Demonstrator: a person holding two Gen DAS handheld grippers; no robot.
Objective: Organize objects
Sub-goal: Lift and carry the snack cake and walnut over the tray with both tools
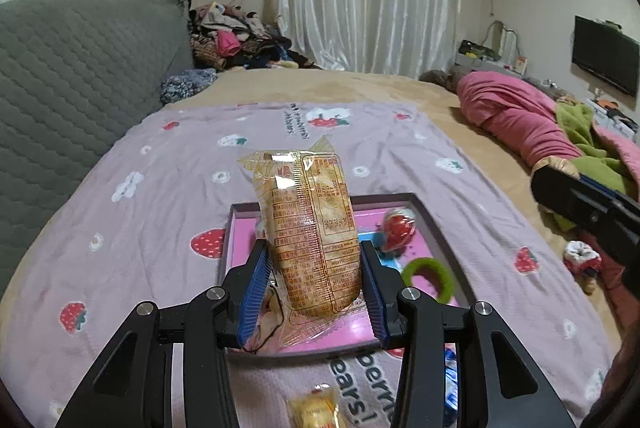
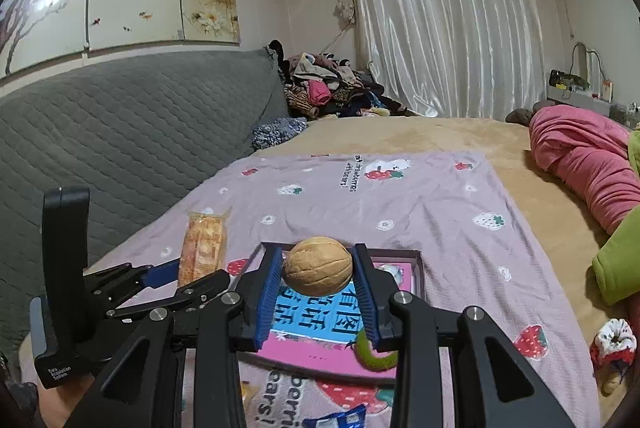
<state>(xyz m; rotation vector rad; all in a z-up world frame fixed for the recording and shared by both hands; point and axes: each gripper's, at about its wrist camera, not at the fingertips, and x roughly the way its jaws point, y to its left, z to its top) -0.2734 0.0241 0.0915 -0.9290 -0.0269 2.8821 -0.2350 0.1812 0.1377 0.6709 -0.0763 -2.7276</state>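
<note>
Holding two items above the pink tray (image 1: 434, 228) on the bed's strawberry-print blanket (image 1: 160, 228). My left hand-held gripper (image 1: 316, 248) pinches a wrapped snack cake (image 1: 312, 228) upright. My right hand-held gripper (image 2: 318, 256) clamps a walnut (image 2: 318, 271). Green hair tie (image 1: 430, 278) and strawberry toy (image 1: 396, 230) lie in the tray.

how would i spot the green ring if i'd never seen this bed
Find the lilac strawberry blanket on the bed, then the shallow pink tray lying on it. The green ring lies in the tray's near right corner; it is the only fuzzy green loop there, unlike the shiny red wrapped thing behind it.
</note>
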